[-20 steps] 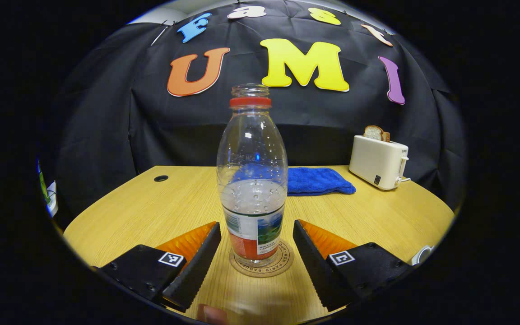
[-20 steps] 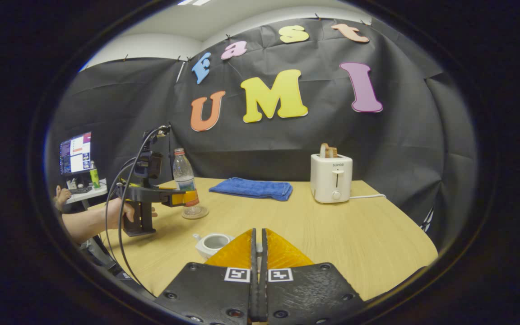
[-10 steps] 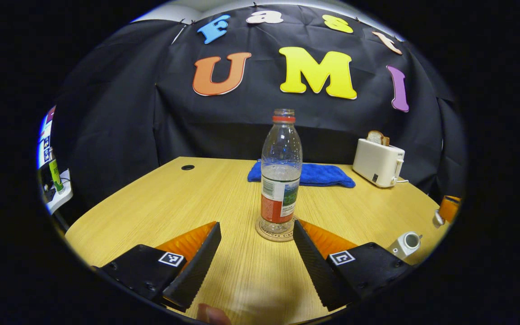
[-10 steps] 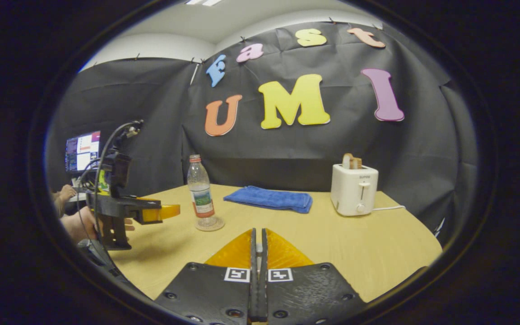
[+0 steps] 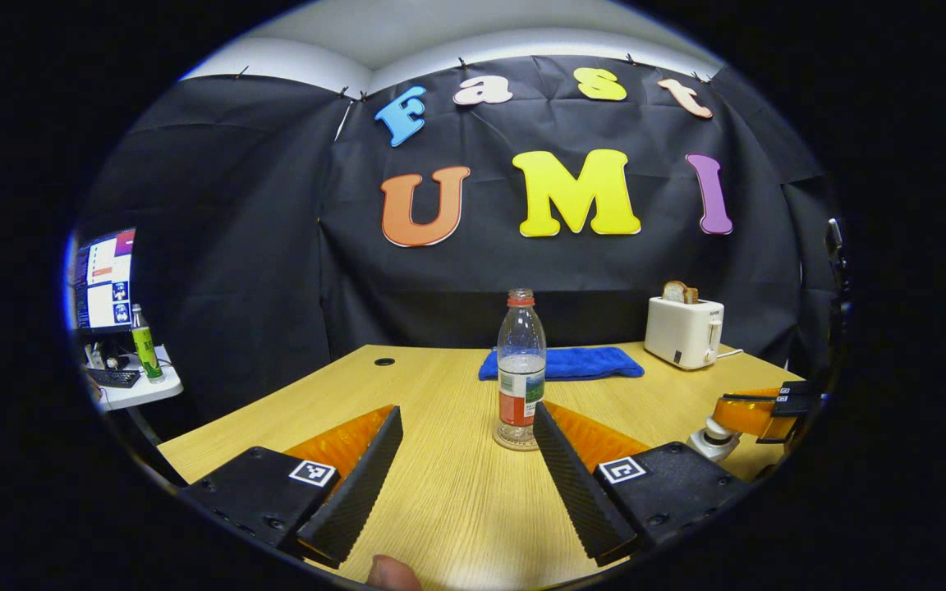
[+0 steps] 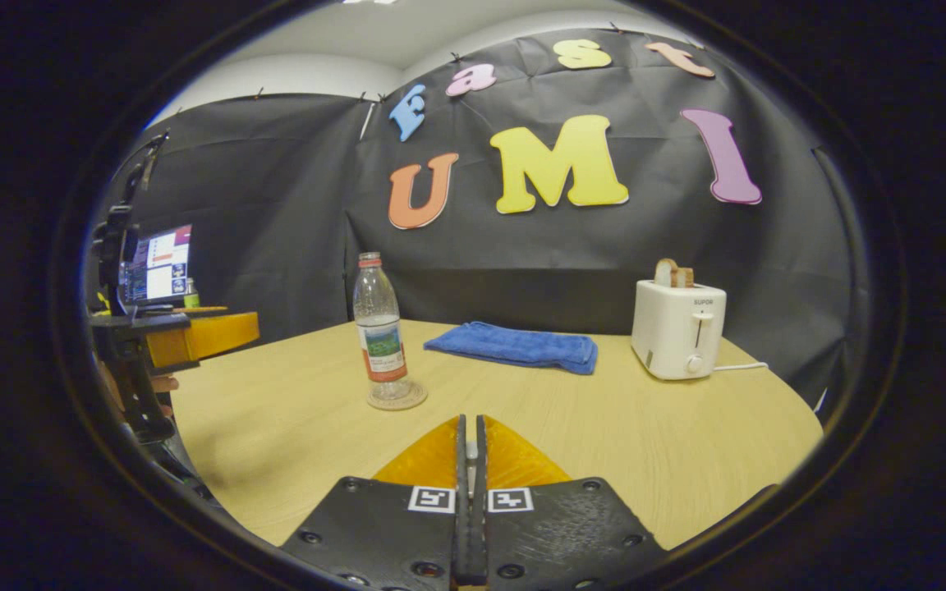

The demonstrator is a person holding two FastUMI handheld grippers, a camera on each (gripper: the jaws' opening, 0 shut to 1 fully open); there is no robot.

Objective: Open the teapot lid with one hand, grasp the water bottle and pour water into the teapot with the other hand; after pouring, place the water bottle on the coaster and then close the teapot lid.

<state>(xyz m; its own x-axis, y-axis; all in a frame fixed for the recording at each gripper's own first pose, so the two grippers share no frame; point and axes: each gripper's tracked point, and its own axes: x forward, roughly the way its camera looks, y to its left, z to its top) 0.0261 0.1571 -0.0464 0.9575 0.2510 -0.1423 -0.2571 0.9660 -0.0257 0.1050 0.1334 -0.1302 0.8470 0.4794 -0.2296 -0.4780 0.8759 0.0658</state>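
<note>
- The water bottle (image 5: pixel 520 365) stands upright on the round coaster (image 5: pixel 516 441) on the wooden table (image 5: pixel 440 509), so the pouring and setting-down steps look done
- The bottle has no cap and is roughly half full of water
- What is left, judging by the task, is closing the teapot lid
- The teapot (image 5: pixel 713 441) sits well to the right of the bottle in the left gripper view, near the table's edge, partly hidden behind the right gripper (image 5: pixel 756 413); whether its lid is on or off cannot be told from here
- The left gripper (image 5: pixel 467 476) is level and points straight at the bottle from the near side, its fingers spread wide and holding nothing, well short of the bottle
- In the right gripper view the left gripper (image 6: pixel 194 338) hangs off to the left of the bottle (image 6: pixel 380 328), clear of it, above the table's edge
- The right gripper (image 6: pixel 470 460) has its fingers pressed together; a small pale object seems to sit in the slit between them, possibly the lid's knob, but it is too small to tell
- A blue cloth (image 6: pixel 514 346) lies behind and right of the bottle, and a white toaster (image 6: pixel 677 328) stands farther right
</note>
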